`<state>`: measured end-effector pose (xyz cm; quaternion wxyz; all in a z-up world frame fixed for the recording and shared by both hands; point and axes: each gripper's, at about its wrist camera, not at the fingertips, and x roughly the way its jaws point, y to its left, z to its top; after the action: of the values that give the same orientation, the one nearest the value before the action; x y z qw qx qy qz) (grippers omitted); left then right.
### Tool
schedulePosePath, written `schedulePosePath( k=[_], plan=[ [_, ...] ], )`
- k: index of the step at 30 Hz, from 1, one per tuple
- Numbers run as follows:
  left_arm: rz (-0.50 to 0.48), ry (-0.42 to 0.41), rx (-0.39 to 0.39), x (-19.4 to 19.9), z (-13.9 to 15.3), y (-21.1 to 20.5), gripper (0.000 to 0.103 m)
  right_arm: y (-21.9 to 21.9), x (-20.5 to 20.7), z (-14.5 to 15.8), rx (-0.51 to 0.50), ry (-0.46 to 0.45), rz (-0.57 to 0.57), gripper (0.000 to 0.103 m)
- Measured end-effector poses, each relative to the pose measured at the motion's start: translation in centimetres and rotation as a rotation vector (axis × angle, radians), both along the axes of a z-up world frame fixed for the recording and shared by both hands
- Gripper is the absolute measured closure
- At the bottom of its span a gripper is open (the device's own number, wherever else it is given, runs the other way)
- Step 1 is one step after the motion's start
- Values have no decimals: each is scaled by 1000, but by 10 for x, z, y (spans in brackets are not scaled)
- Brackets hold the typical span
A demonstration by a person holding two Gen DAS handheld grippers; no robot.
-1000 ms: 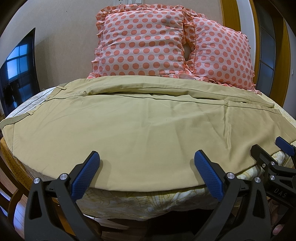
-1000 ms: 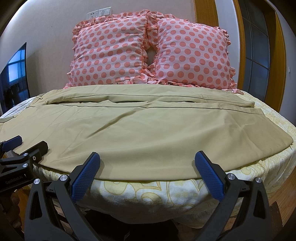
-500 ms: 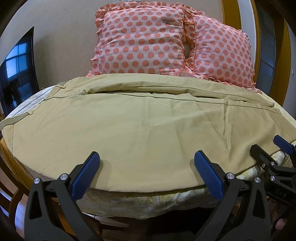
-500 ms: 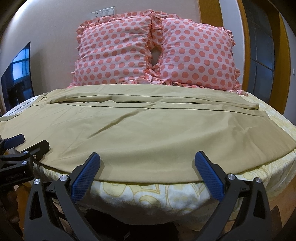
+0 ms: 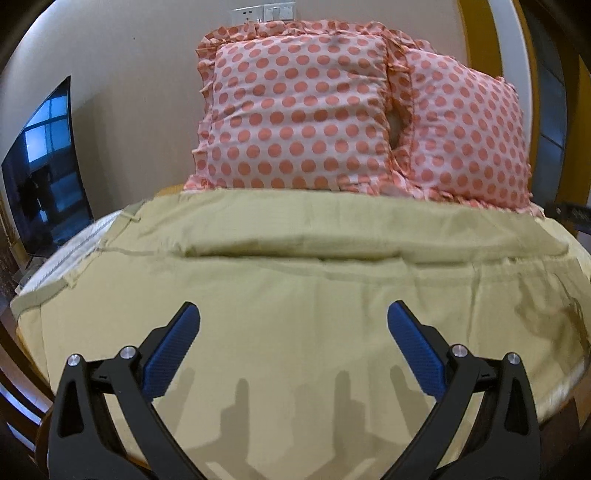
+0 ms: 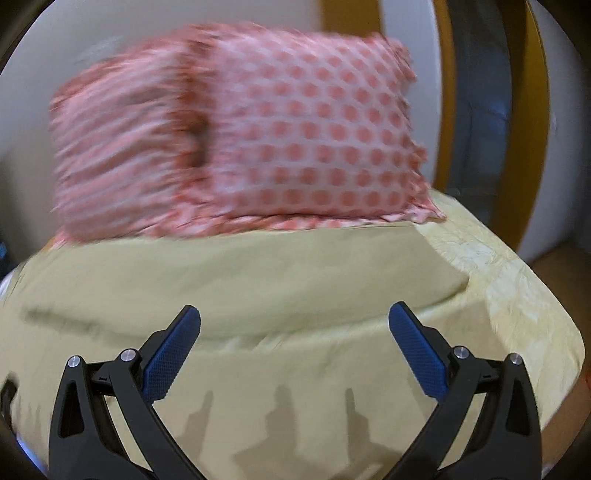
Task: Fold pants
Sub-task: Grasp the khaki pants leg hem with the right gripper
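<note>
- The khaki pants (image 5: pixel 295 295) lie spread across the bed, long side running left to right, reaching from near the front edge back to the foot of the pillows.
- A fold or seam ridge crosses the cloth partway back, and the waistband end with its belt loops sits at the left side in the left wrist view.
- The left gripper (image 5: pixel 293 325) hangs over the near part of the pants with its jaws spread wide and nothing between them; its blue fingertips (image 5: pixel 177 343) cast shadows on the fabric below.
- The right gripper (image 6: pixel 294 325) is likewise gaping and empty-handed, held above the right-hand part of the pants (image 6: pixel 258 295) (this view is smeared with blur, so fine detail is lost).
- Past the right end of the pants, the pale yellow patterned bedsheet (image 6: pixel 509 295) shows bare.
- Two pink pillows with coral polka dots (image 5: pixel 299 118) stand upright against the wall behind the pants, side by side and touching.
- A dark television screen (image 5: pixel 44 177) stands off to the left of the bed, and a white wall outlet plate (image 5: pixel 264 14) sits above the pillows.
</note>
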<state>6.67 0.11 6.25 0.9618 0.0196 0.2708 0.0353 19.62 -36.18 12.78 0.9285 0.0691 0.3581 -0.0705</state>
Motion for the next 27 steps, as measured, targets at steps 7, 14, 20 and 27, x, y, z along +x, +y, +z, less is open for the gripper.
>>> schedulePosePath(
  k=[7,14,20,27],
  plan=[
    [-1,5,-16,29,6,-3,2,-97,159,-49,85,244,-325,34],
    [7,30,-22,44,-4,7,2,-140,216,-92,141,348,-541,46],
    [1,53,-58,51,-9,14,2,-133,224,-101,0,348,-549,50],
    [-2,37,-101,42,-7,23,2,-159,148,-95,207,163,-493,96]
  ],
)
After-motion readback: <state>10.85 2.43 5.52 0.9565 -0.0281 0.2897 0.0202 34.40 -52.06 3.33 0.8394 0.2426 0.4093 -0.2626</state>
